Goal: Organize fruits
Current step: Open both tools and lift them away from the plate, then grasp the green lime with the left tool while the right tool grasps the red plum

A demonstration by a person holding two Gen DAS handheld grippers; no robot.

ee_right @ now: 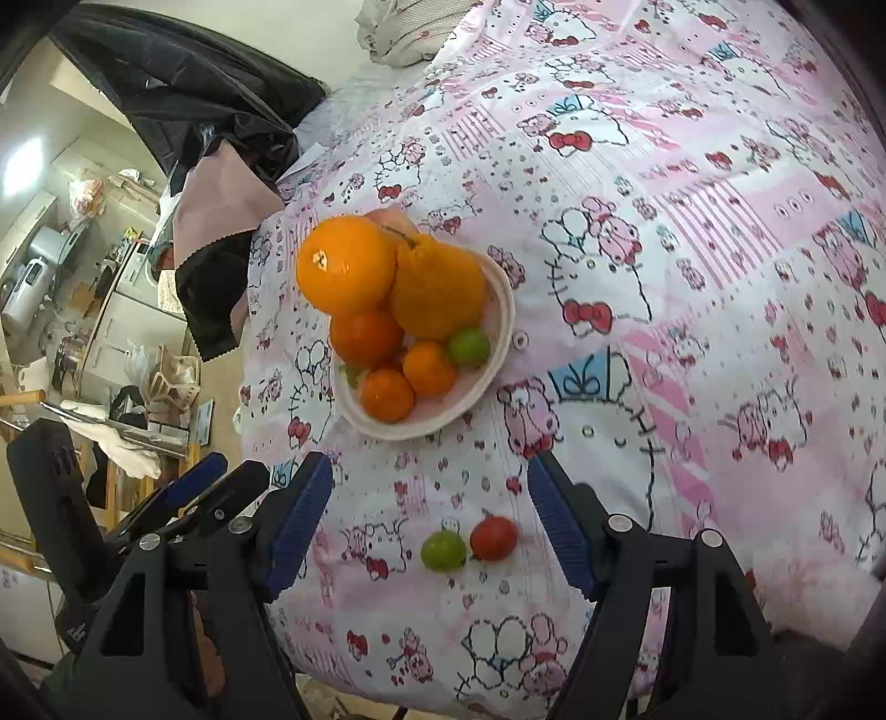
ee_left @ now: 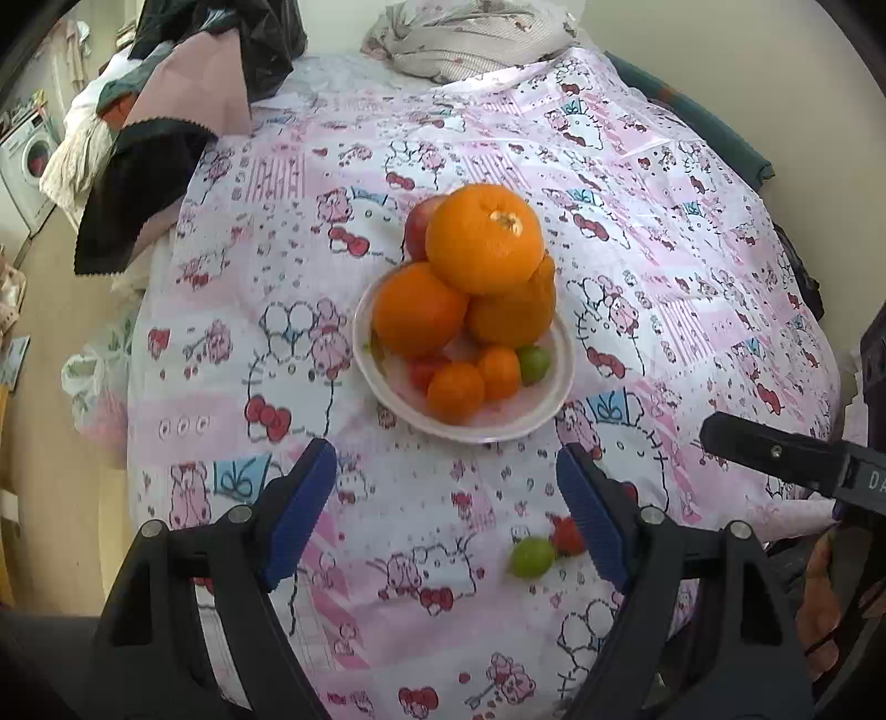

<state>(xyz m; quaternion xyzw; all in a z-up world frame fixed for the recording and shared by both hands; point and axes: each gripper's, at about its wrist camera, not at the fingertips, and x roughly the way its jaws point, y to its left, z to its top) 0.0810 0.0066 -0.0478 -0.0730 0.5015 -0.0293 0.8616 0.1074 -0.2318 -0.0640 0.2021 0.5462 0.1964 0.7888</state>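
Observation:
A white bowl (ee_left: pixel 545 410) (ee_right: pixel 498 310) sits mid-table, heaped with big oranges (ee_left: pixel 484 243) (ee_right: pixel 346 271), small tangerines (ee_left: pixel 455 390) (ee_right: pixel 387 394), a green fruit (ee_left: pixel 534 363) (ee_right: pixel 469 346) and a red apple (ee_left: pixel 421 221) at the back. A loose green fruit (ee_left: pixel 531 556) (ee_right: pixel 443 550) and a small red fruit (ee_left: pixel 567 534) (ee_right: pixel 493 537) lie side by side on the cloth in front of the bowl. My left gripper (ee_left: pixel 446 515) is open and empty, the loose fruits just inside its right finger. My right gripper (ee_right: pixel 429 520) is open and empty, the loose fruits between its fingers.
The table wears a pink cartoon-print cloth (ee_left: pixel 692 277) (ee_right: pixel 692 221). Dark and pink clothes (ee_left: pixel 183 111) (ee_right: pixel 216 166) hang at the far left edge. A folded grey cloth (ee_left: pixel 470 39) lies at the back. The right gripper's finger (ee_left: pixel 775 451) shows at right in the left wrist view.

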